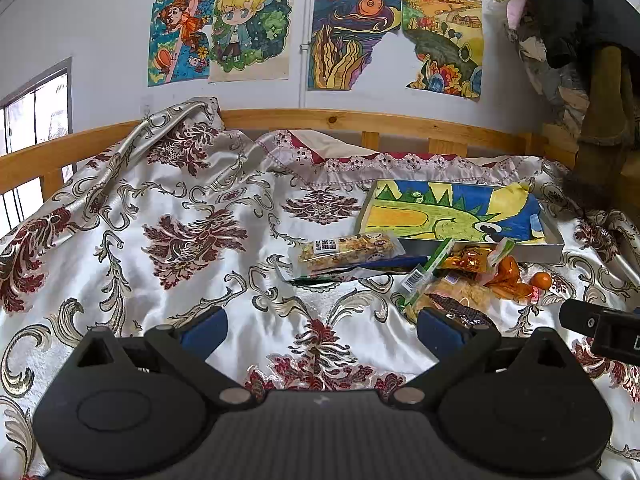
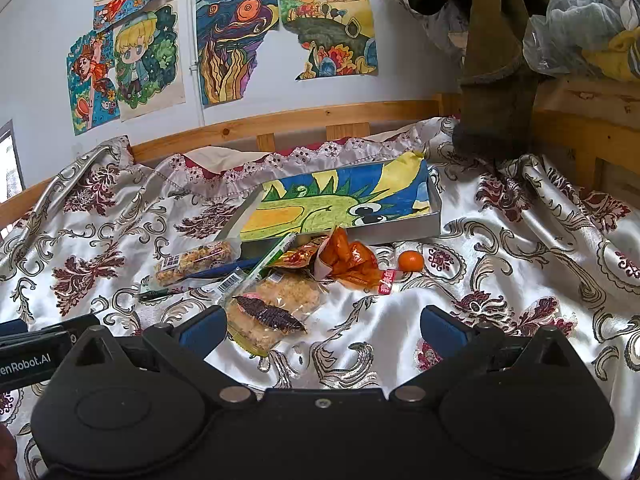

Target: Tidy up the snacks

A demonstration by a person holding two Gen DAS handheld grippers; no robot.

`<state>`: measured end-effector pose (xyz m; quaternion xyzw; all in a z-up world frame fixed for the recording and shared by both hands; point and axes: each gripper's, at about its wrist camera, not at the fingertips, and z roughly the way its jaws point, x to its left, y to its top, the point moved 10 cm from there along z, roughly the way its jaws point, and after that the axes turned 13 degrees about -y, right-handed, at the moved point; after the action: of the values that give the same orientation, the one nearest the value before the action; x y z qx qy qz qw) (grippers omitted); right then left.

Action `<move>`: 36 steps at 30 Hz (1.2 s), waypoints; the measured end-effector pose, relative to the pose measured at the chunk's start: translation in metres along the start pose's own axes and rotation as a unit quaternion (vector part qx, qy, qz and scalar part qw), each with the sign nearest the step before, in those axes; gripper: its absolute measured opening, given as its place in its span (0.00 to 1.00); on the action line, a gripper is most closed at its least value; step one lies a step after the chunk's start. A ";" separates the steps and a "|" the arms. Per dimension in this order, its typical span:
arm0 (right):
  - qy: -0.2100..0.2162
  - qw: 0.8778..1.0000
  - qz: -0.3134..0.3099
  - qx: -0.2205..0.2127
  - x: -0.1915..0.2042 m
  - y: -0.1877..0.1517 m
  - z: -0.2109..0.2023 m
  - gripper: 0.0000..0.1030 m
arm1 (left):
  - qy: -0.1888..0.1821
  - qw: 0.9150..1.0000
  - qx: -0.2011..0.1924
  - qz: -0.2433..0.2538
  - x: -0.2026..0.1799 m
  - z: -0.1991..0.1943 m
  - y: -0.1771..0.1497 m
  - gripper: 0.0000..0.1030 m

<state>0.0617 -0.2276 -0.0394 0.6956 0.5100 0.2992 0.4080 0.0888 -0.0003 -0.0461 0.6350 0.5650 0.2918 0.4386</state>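
A pile of snacks lies on the patterned bedspread (image 1: 168, 208) in front of a shallow grey box (image 2: 434, 216) lined with a dinosaur drawing. In the pile are a nut bar (image 2: 194, 262), a clear bag with a dark biscuit (image 2: 272, 312), an orange wrapped pack (image 2: 352, 260) and a small orange (image 2: 411, 261). The nut bar (image 1: 348, 250) and the orange (image 1: 542, 280) also show in the left wrist view. My left gripper (image 1: 322, 326) hovers open left of the pile. My right gripper (image 2: 322, 326) stands open just short of the clear bag, nothing between its fingers.
A wooden bed rail (image 1: 360, 120) runs behind the bedspread, under a wall hung with drawings (image 1: 248, 28). A wooden post (image 2: 496, 64) with clothes and bags rises at the right. A window (image 1: 36, 108) is at the far left.
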 end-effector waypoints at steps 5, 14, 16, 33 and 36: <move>0.000 1.000 0.000 0.000 0.000 0.000 0.000 0.99 | 0.000 1.000 0.000 -0.001 0.000 0.000 0.000 1.00; 0.000 1.000 0.001 0.001 0.000 0.000 0.000 0.99 | 0.000 1.000 0.000 -0.001 0.000 0.000 0.000 1.00; 0.001 1.000 0.001 0.002 -0.001 -0.001 0.001 0.99 | 0.000 1.000 0.001 -0.001 0.000 0.000 0.000 1.00; 0.003 1.000 0.001 0.006 0.000 -0.002 0.002 0.99 | 0.000 1.000 0.001 -0.001 0.000 0.000 0.000 1.00; 0.002 1.000 0.002 0.006 0.000 -0.002 0.002 0.99 | 0.000 1.000 0.001 -0.001 0.000 0.000 0.000 1.00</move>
<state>0.0623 -0.2278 -0.0420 0.6981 0.5116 0.2986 0.4022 0.0887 -0.0002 -0.0463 0.6348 0.5658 0.2910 0.4385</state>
